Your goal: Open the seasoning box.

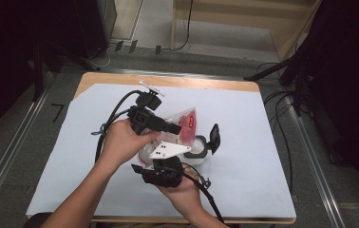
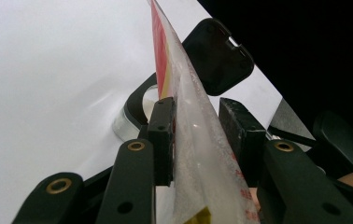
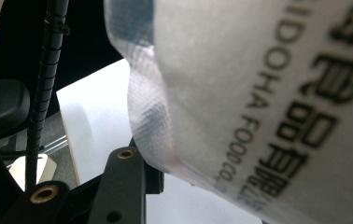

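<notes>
A clear plastic bag [image 1: 185, 124] with a red label and pale contents is held up between both grippers above the white sheet. My left gripper [image 1: 175, 127] comes in from the left, shut on the bag's upper part; in the left gripper view the bag [image 2: 198, 154] stands edge-on between the pads. My right gripper [image 1: 162, 159] is under its grey plate, shut on the bag's lower end. In the right gripper view the printed bag [image 3: 258, 93] presses on the one visible finger [image 3: 121, 186] and hides the other. A white jar [image 1: 197, 156] with its black flip lid [image 1: 214, 137] open stands just right of the bag.
The white sheet [image 1: 263, 142] covers a wooden table [image 1: 168, 80]. Cables [image 1: 282, 123] and black stand legs [image 1: 272, 71] lie on the floor at the right. A wooden frame [image 1: 244, 19] stands at the back. Each gripper trails a black cable [image 1: 108, 123].
</notes>
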The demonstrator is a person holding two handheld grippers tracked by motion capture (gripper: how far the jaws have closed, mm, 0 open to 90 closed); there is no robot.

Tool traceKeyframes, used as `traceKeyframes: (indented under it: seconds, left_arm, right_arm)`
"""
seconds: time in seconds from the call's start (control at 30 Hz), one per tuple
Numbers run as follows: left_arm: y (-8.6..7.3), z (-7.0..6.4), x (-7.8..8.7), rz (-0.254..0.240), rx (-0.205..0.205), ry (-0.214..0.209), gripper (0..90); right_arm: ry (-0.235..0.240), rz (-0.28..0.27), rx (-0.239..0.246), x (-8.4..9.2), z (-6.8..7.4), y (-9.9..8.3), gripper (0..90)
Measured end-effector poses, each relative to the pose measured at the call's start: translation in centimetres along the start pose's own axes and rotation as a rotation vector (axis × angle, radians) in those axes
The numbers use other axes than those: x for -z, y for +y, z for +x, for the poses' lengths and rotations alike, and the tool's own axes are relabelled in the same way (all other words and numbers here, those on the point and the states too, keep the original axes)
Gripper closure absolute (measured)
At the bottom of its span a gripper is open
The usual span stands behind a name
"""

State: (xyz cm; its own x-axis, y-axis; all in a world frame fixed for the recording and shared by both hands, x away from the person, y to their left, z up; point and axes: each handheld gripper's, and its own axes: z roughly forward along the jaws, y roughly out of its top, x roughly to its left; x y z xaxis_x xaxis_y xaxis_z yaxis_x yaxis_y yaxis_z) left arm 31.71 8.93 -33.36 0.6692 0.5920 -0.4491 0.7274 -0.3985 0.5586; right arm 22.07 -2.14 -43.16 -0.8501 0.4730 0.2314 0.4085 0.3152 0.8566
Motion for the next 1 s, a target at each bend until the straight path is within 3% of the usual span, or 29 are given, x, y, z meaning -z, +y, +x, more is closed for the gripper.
traceKeyframes:
  seconds: [1.0]
  left_arm:
    - [0.28,0.27,-0.05,-0.010,0.015,-0.016,66.9]
  right_arm:
    - [0.013,0.009,-0.020,0.27,0.19,0.35,63.9]
